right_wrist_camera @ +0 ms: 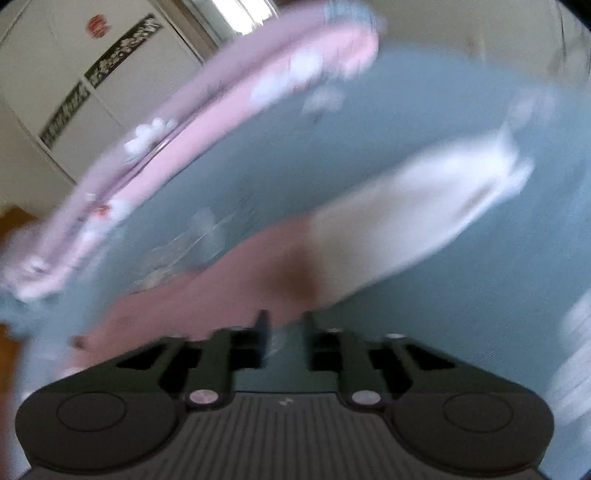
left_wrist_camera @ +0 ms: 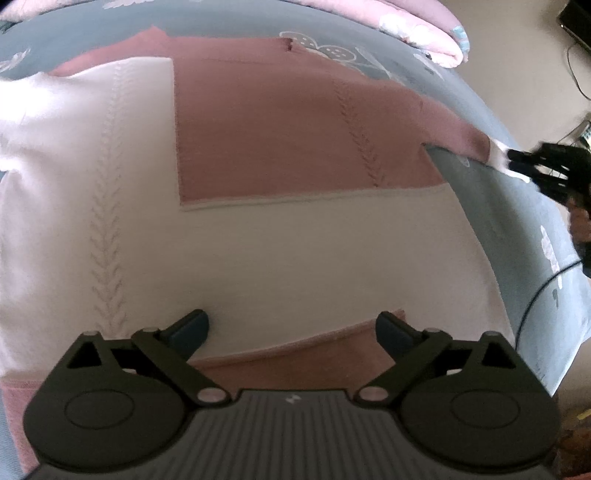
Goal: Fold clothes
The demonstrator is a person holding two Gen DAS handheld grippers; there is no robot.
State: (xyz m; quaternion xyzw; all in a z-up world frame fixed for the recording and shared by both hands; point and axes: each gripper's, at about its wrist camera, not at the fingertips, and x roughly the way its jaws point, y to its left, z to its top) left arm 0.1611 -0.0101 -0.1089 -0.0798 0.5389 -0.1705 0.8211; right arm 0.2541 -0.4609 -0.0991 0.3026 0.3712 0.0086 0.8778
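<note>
Folding the pink-and-white sweater (left_wrist_camera: 280, 155) spread mid-frame on the blue bedsheet (left_wrist_camera: 509, 206): left gripper (left_wrist_camera: 291, 328) hovering wide apart, empty; right gripper (right_wrist_camera: 282, 325) nearly closed at the cuff (grip unclear, blurred). Carry sleeve inward, flat.

We get soft daylight in both views, no hard glare. Left wrist view is fairly sharp mid-frame; the white part of the sweater (left_wrist_camera: 295, 258) is nearly blown out, w/ small shadows under the left gripper's (left_wrist_camera: 293, 326) fingers. Fisheye bends the bed (left_wrist_camera: 517, 206) edge, and the right gripper (left_wrist_camera: 517, 162) is smeared there. Right wrist view is heavily motion-blurred; only the gripper body stays crisp. A bright window (right_wrist_camera: 236, 11) sits at top.
</note>
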